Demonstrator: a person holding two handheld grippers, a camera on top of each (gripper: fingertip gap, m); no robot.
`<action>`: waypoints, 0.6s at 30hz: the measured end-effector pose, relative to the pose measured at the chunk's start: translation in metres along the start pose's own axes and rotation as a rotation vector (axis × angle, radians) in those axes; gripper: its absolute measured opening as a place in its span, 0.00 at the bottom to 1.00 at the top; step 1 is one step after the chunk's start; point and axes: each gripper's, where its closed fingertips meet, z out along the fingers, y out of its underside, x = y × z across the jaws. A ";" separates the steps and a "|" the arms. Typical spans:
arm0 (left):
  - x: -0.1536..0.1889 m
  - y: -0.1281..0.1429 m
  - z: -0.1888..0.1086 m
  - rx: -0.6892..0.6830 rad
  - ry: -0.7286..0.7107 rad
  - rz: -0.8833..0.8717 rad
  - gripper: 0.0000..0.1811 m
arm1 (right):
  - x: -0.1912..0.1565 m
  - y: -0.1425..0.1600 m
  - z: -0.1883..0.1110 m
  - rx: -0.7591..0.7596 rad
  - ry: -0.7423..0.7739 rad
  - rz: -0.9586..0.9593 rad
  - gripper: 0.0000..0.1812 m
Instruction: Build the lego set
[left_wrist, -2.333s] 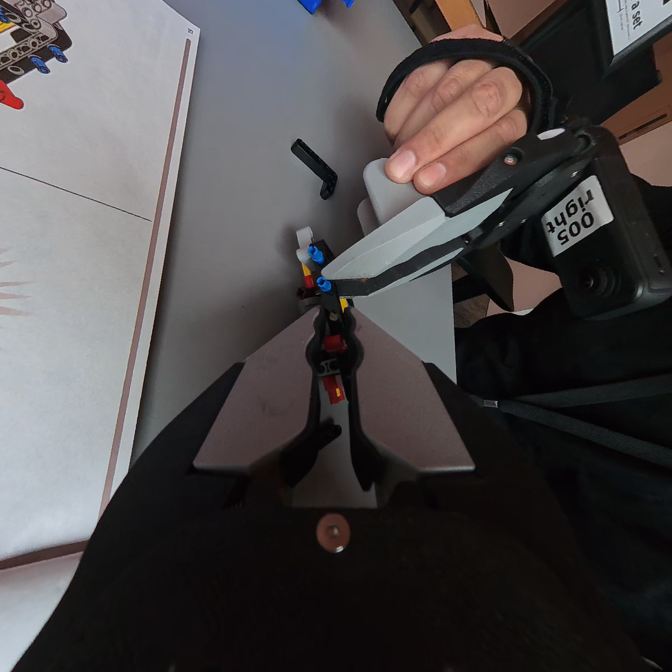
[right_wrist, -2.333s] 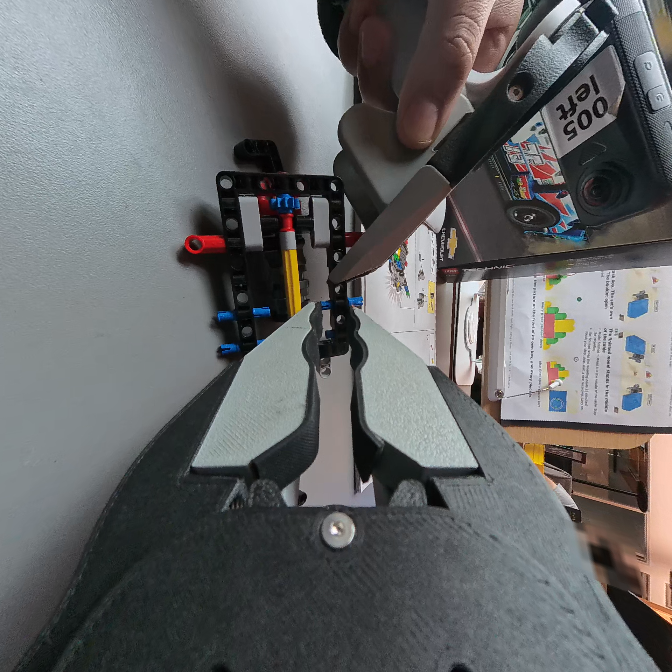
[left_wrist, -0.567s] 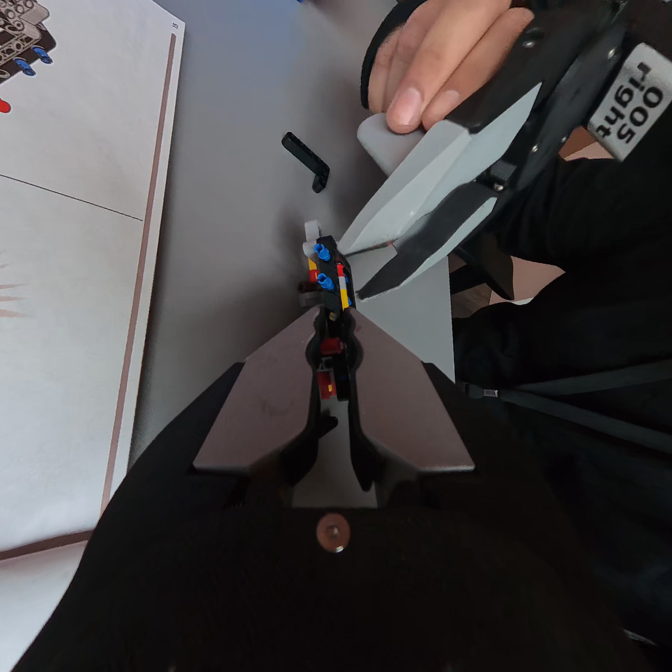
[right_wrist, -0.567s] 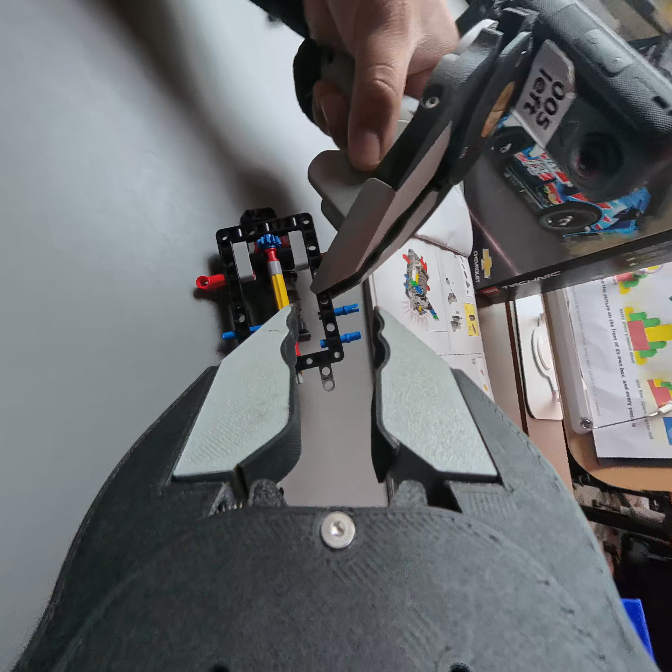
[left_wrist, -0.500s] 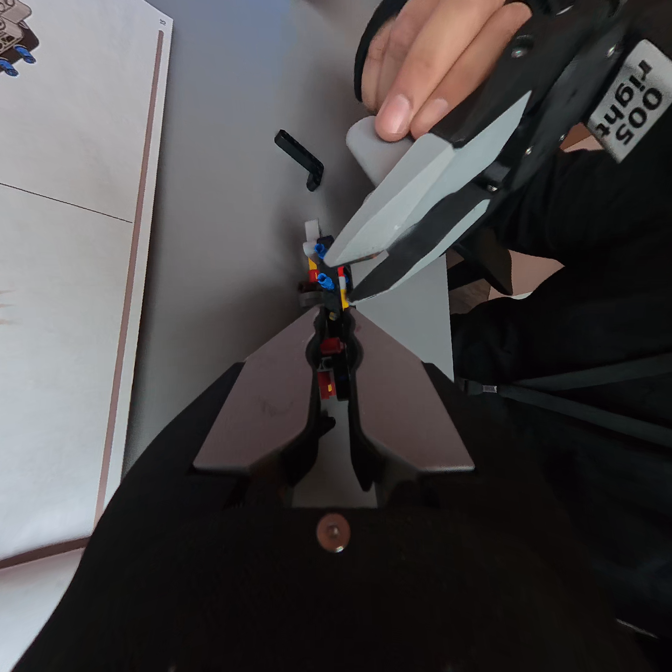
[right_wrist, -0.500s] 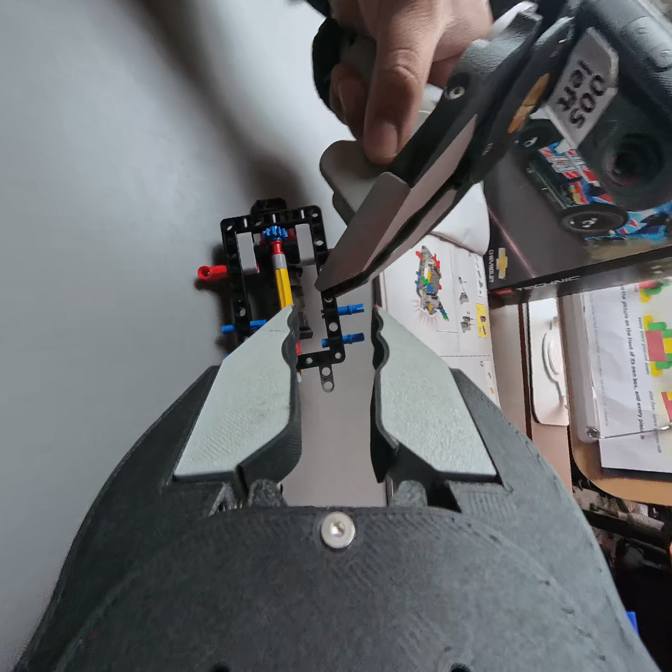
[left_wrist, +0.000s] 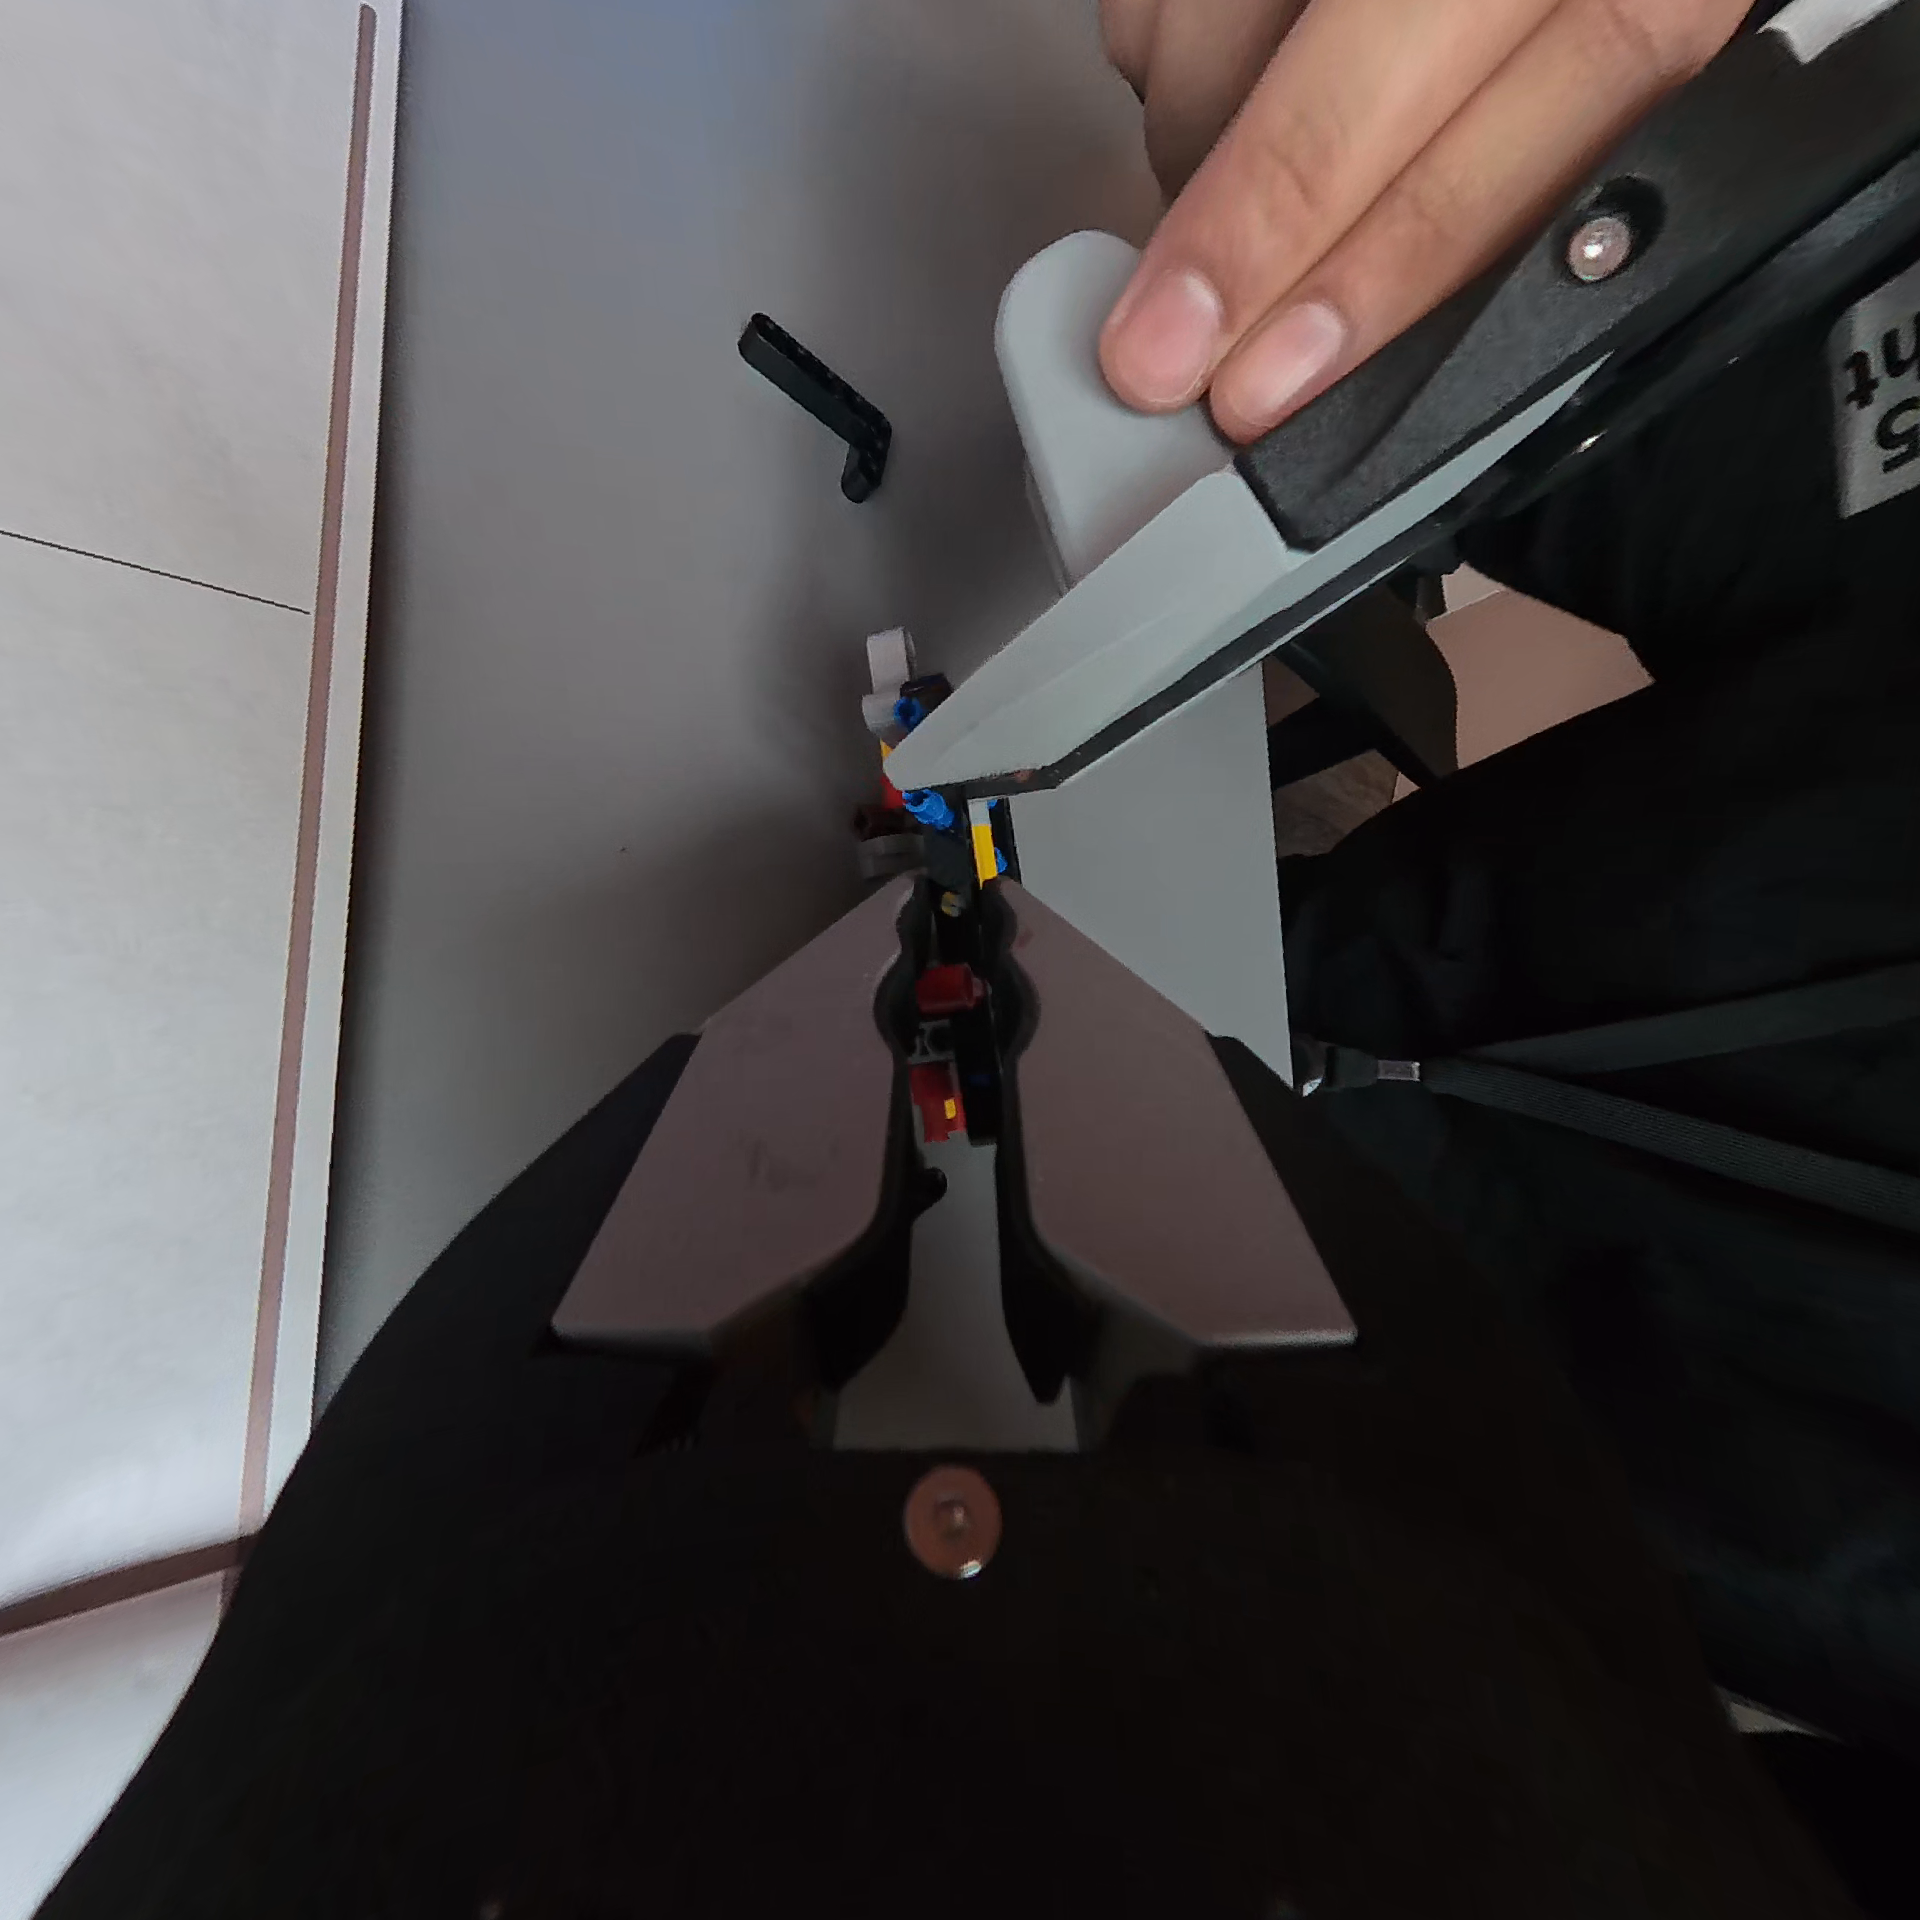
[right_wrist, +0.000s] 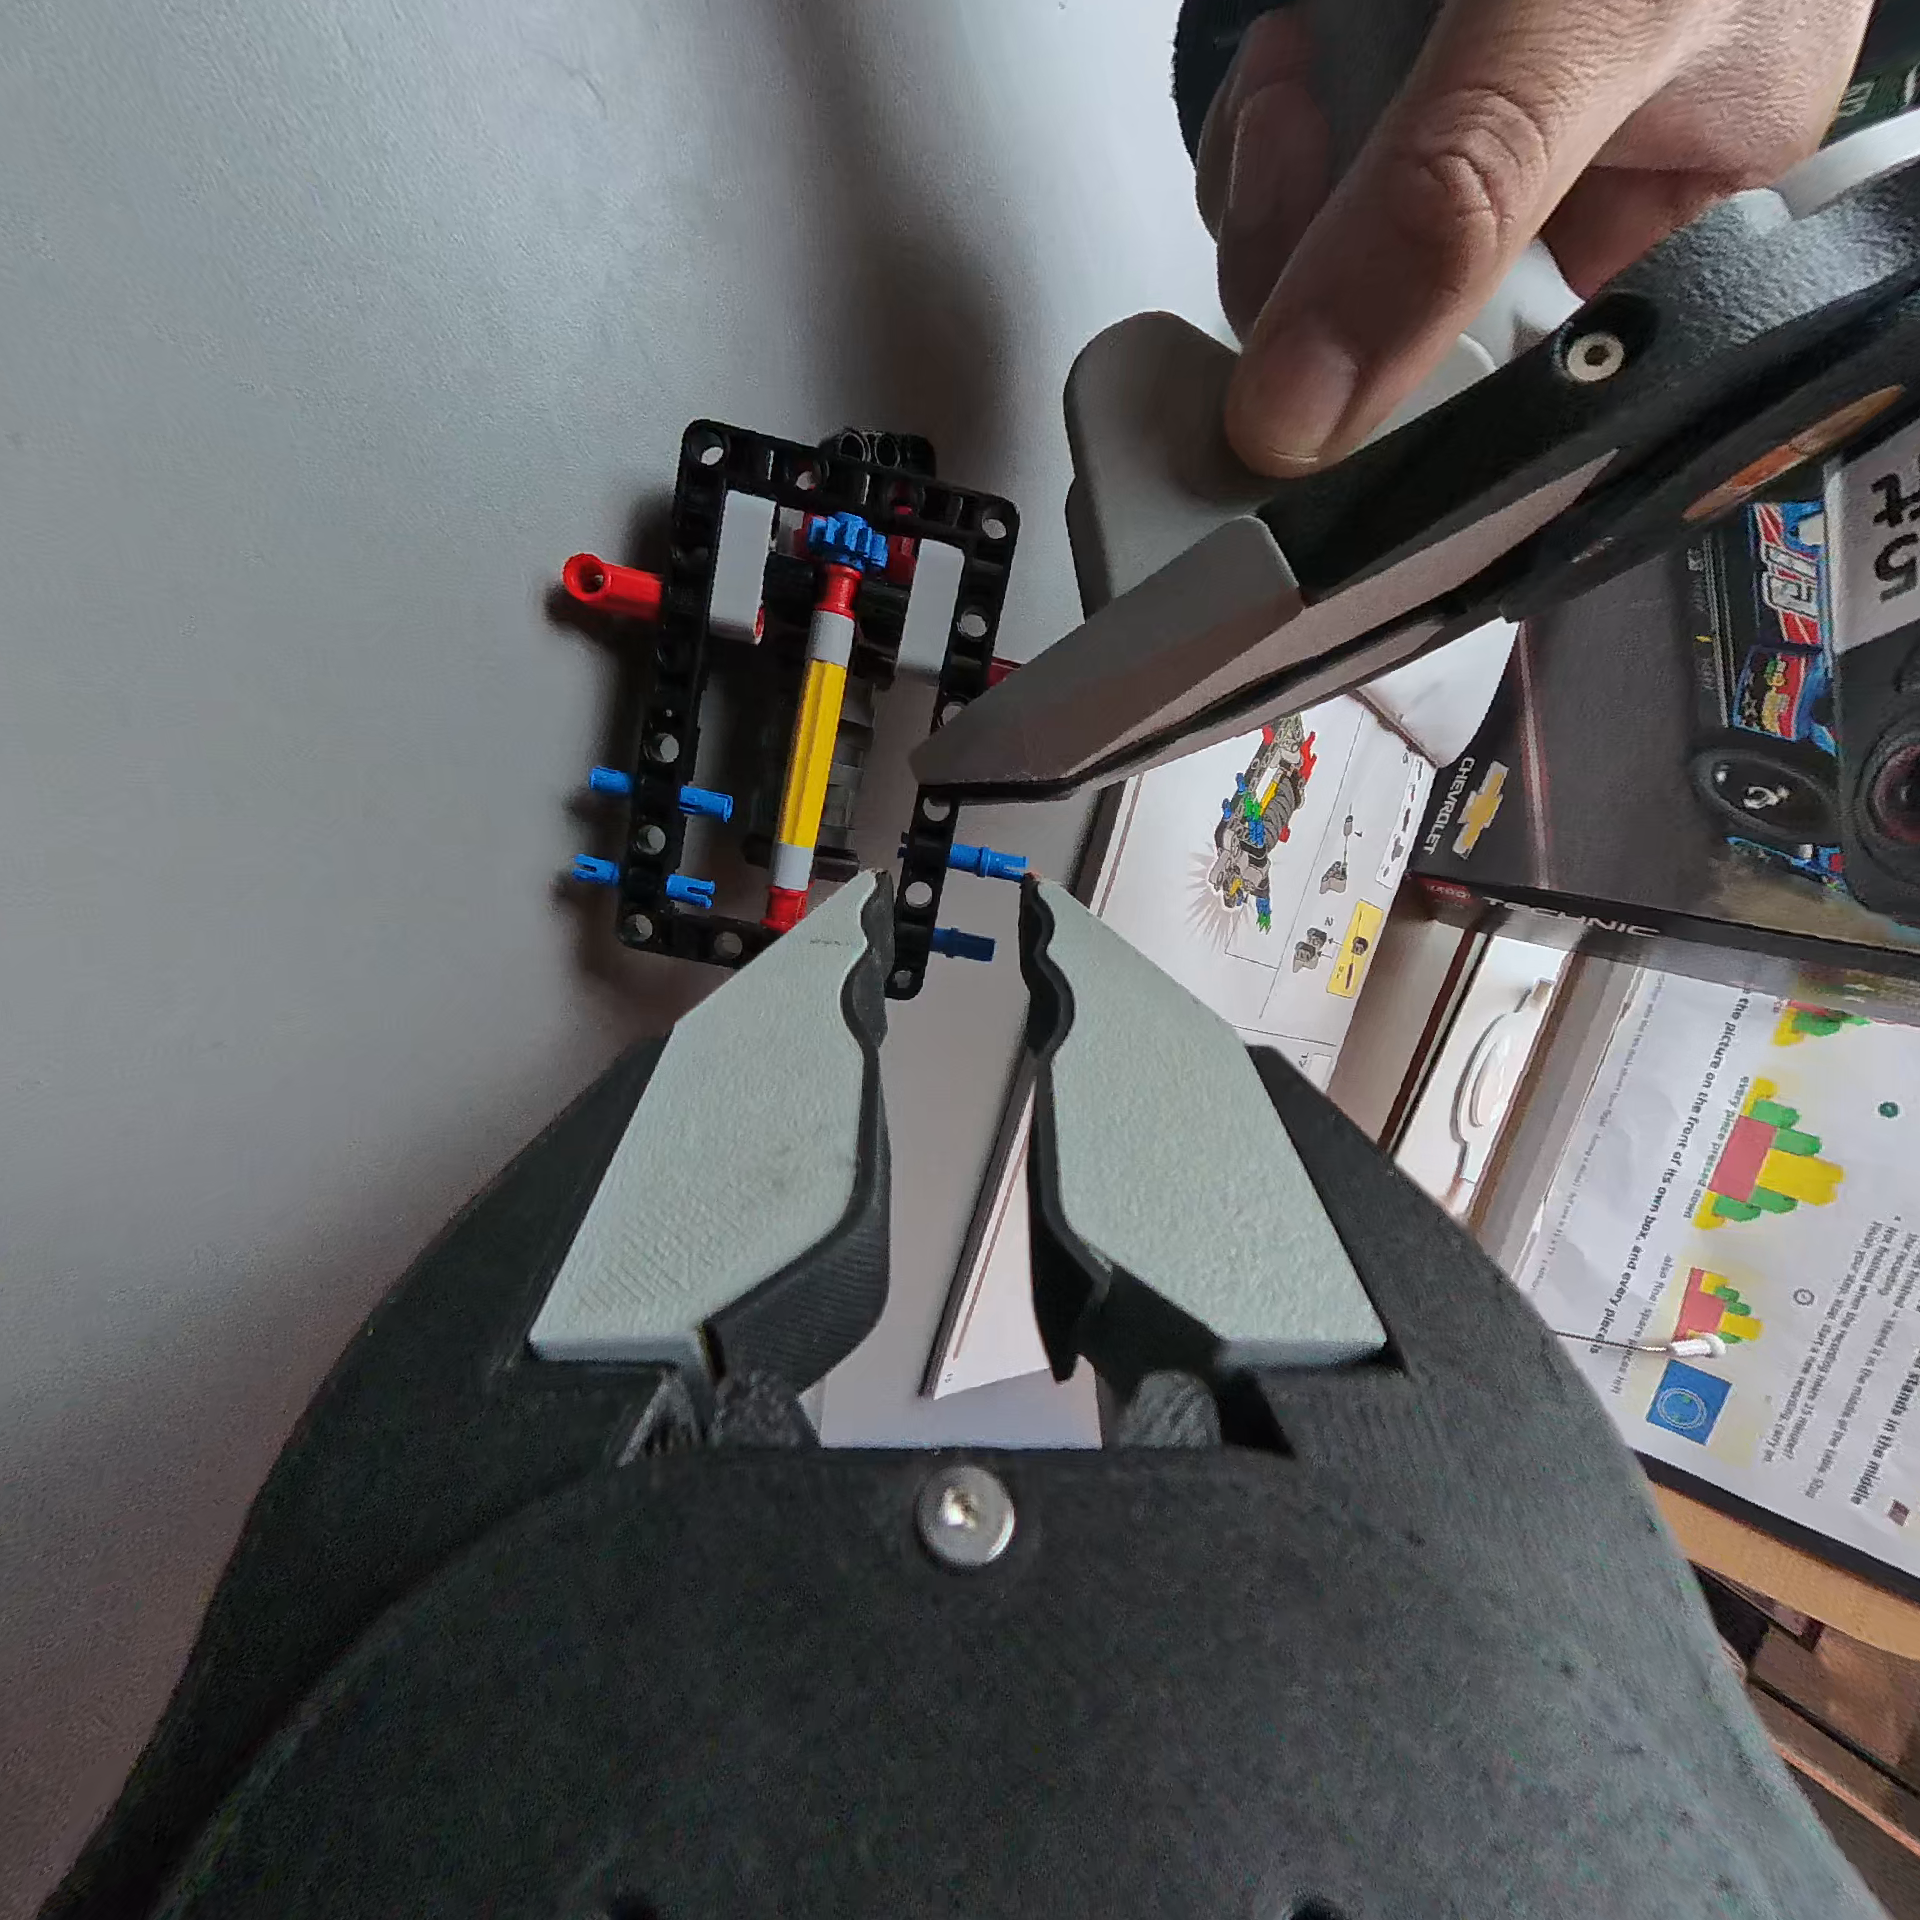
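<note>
Jaws of the left gripper (left_wrist: 954, 894) clamped the black Lego frame (right_wrist: 821, 707) above the grey desk (left_wrist: 623, 416); the right gripper (right_wrist: 951, 883) stood parted beside its edge.

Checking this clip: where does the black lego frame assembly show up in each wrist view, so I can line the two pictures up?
Left wrist view: the black lego frame assembly sits edge-on at centre, clamped between the left gripper fingers.
Right wrist view: the frame lies face-on, upper centre, against the grey table.
Shared landmark: the frame's blue pins.
</note>
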 end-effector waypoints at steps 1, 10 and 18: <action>0.000 0.000 0.000 0.000 -0.002 0.001 0.04 | 0.000 0.000 0.000 -0.007 0.001 -0.010 0.12; -0.002 -0.001 -0.001 0.017 0.009 -0.012 0.04 | 0.003 0.001 0.002 -0.028 0.079 -0.010 0.11; -0.002 0.000 0.002 0.005 0.004 -0.011 0.04 | 0.001 0.002 0.003 -0.050 0.093 -0.033 0.11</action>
